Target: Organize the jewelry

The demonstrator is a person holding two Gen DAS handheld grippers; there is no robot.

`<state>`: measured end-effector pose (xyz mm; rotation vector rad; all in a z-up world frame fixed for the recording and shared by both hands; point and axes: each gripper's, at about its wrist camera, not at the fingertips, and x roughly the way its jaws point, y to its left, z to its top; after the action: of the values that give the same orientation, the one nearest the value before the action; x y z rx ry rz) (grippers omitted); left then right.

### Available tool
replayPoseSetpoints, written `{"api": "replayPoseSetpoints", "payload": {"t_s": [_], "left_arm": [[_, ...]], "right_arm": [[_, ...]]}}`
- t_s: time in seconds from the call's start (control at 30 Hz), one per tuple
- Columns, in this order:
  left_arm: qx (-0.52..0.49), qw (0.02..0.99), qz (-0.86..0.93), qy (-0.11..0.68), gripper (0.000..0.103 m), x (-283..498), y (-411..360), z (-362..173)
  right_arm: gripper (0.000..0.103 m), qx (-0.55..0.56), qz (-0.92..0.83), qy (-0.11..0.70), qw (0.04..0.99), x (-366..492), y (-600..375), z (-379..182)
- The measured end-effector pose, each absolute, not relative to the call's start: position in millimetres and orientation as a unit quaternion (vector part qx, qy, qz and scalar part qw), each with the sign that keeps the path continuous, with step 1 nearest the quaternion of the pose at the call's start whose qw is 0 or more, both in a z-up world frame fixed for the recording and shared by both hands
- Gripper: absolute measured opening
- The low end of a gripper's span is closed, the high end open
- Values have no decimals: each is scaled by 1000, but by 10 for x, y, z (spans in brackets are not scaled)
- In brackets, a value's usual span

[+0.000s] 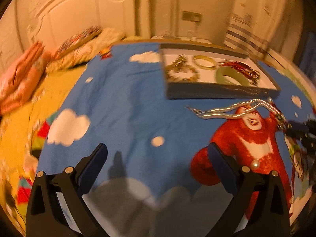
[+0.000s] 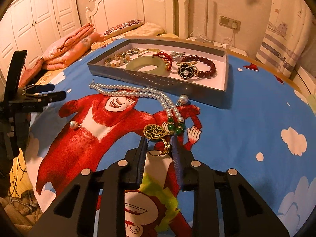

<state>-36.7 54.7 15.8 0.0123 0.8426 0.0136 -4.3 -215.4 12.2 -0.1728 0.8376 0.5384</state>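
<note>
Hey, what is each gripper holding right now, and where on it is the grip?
The right gripper holds a gold ring, its fingers pressing the band's two opposite sides. The left gripper is open and holds nothing.

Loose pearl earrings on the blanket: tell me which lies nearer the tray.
The pearl earring beside the pearl necklace, just before the tray; the other pearl earring lies far left on the red figure.

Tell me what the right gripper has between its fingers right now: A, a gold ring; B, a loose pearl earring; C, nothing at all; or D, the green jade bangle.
A: in the right wrist view the right gripper has its fingers closed in on a gold ring, while the jade bangle lies in the tray and a loose pearl earring lies on the blue sheet.
</note>
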Motion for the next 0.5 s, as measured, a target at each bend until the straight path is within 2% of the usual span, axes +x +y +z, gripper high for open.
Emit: {"api": "replayPoseSetpoints", "payload": {"t_s": [0.2,0.3,0.5], "left_arm": [[72,918,-78,382,99,-150,127,301],[101,902,-138,395,89,42,-76,297],[141,872,-192,428,86,330,-345,98]], "right_arm": [[26,-74,259,400,876,-44,-2179,126],[26,-67,260,399,877,-39,-2204,131],[26,-57,260,398,878,-28,-2241,140]]}}
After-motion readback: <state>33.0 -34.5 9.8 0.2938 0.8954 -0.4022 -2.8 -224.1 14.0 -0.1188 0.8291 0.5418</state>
